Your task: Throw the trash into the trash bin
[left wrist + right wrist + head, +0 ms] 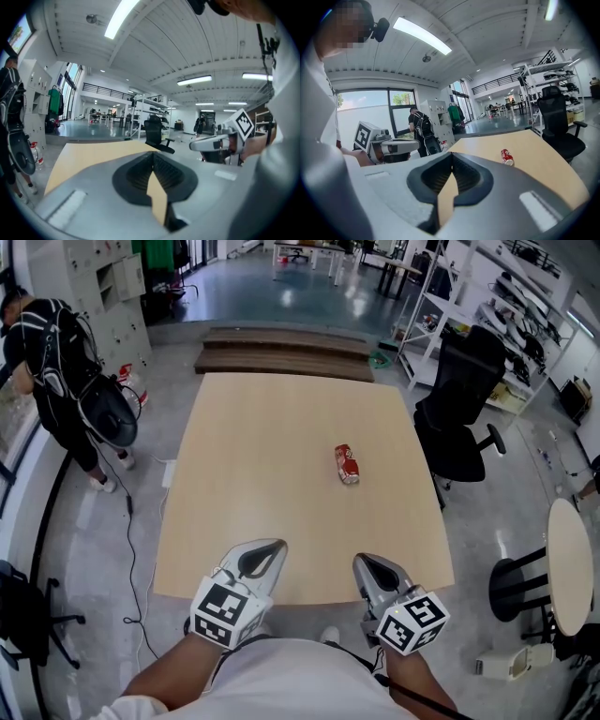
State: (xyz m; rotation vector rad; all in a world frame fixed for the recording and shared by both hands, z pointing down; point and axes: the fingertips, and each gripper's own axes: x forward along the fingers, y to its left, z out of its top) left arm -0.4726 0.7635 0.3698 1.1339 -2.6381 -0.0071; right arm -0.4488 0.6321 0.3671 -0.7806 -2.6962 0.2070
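Note:
A crushed red can (347,464) lies on its side on the light wooden table (272,437), right of its middle; it also shows as a small red can (506,157) in the right gripper view. Both grippers hover over the table's near edge, well short of the can. My left gripper (272,546) is shut with nothing in it, its jaws meeting tip to tip (153,153). My right gripper (361,562) is shut and empty too (452,154). No trash bin is in view.
A black office chair (459,418) stands at the table's right side. A person with a backpack (56,362) stands at the far left by white lockers. A small round table (572,563) is at the right, wooden platforms (281,351) beyond the table's far edge.

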